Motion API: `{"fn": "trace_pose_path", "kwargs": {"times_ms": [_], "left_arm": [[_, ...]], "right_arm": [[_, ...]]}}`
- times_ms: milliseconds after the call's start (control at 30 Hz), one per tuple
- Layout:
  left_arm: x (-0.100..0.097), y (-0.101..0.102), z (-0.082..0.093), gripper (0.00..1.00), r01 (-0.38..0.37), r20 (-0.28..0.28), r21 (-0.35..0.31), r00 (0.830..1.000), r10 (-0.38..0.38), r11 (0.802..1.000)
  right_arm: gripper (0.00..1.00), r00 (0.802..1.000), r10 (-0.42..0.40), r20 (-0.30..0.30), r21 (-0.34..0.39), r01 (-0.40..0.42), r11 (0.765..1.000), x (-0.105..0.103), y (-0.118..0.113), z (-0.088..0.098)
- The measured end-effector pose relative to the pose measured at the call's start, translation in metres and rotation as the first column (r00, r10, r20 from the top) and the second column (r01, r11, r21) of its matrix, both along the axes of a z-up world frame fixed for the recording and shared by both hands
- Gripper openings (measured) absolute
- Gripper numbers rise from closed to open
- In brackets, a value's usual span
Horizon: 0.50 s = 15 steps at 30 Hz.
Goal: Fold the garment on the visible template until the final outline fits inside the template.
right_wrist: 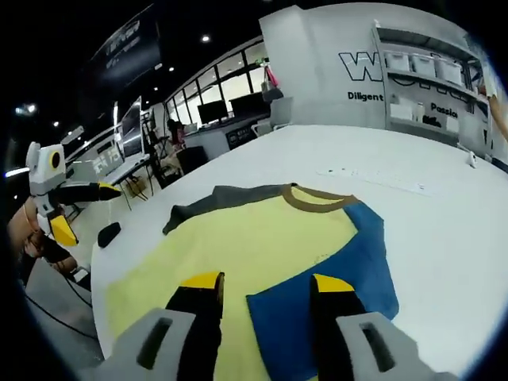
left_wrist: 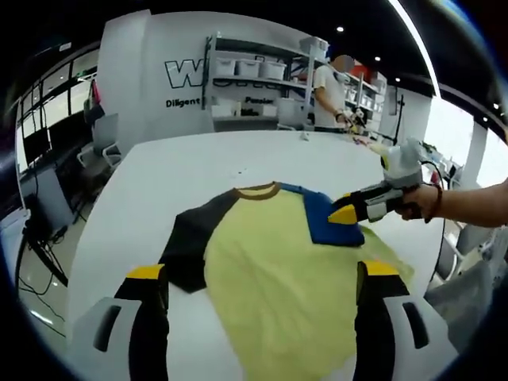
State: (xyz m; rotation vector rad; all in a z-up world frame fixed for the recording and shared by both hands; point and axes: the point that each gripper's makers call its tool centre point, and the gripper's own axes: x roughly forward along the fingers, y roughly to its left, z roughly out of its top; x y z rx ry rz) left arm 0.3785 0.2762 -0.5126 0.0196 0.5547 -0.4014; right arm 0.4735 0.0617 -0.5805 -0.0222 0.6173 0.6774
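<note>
Left gripper view: yellow T-shirt flat on white table, dark sleeve spread outward, blue sleeve folded onto the body. Left gripper above the hem, jaws wide, holding nothing. Right gripper at the blue sleeve, jaws apart there, perhaps touching cloth. Person standing by shelves.

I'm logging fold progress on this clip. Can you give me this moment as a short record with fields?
garment: yellow T-shirt with brown collar, flat on the white table
blue sleeve: folded in over the yellow front
dark sleeve: spread out, not folded
left gripper: open, above the shirt
right gripper: open, jaws at the blue sleeve's edge
template: cannot tell
background: person by shelves
</note>
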Motion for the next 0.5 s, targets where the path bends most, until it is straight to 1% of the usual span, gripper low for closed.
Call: {"fn": "trace_pose_path", "kwargs": {"times_ms": [100, 233, 333, 367, 433, 467, 500], "left_arm": [[-0.001, 0.000, -0.002, 0.97, 0.001, -0.006, 0.003, 1.000, -0.001, 1.000], [-0.001, 0.000, -0.004, 0.97, 0.008, -0.009, 0.014, 1.000, -0.008, 1.000], [-0.001, -0.001, -0.006, 0.96, 0.010, -0.015, 0.011, 1.000, -0.010, 1.000], [-0.001, -0.002, -0.007, 0.96, 0.008, -0.020, 0.006, 1.000, -0.008, 1.000], [-0.001, -0.004, -0.008, 0.97, 0.016, -0.023, -0.001, 1.000, -0.016, 1.000], [-0.001, -0.005, -0.008, 0.97, 0.019, -0.024, 0.000, 1.000, -0.019, 1.000], [0.000, -0.005, -0.008, 0.96, 0.022, -0.022, 0.000, 1.000, -0.022, 1.000]], "right_arm": [[0.45, 1.000, -0.023, -0.009, -0.021, 0.022, 1.000, 0.009, -0.019, -0.007], [0.51, 1.000, -0.016, -0.005, -0.052, 0.015, 0.999, 0.014, -0.035, -0.013], [0.55, 1.000, -0.026, 0.002, -0.060, 0.027, 0.998, 0.020, -0.044, -0.015], [0.56, 1.000, -0.031, -0.001, -0.073, 0.031, 0.997, 0.024, -0.052, -0.021], [0.57, 0.999, -0.043, -0.018, -0.089, 0.041, 0.995, 0.028, -0.061, -0.028], [0.58, 0.998, -0.049, -0.045, -0.083, 0.046, 0.995, 0.028, -0.065, -0.034], [0.59, 0.997, -0.052, -0.056, -0.084, 0.047, 0.995, 0.028, -0.067, -0.037]]}}
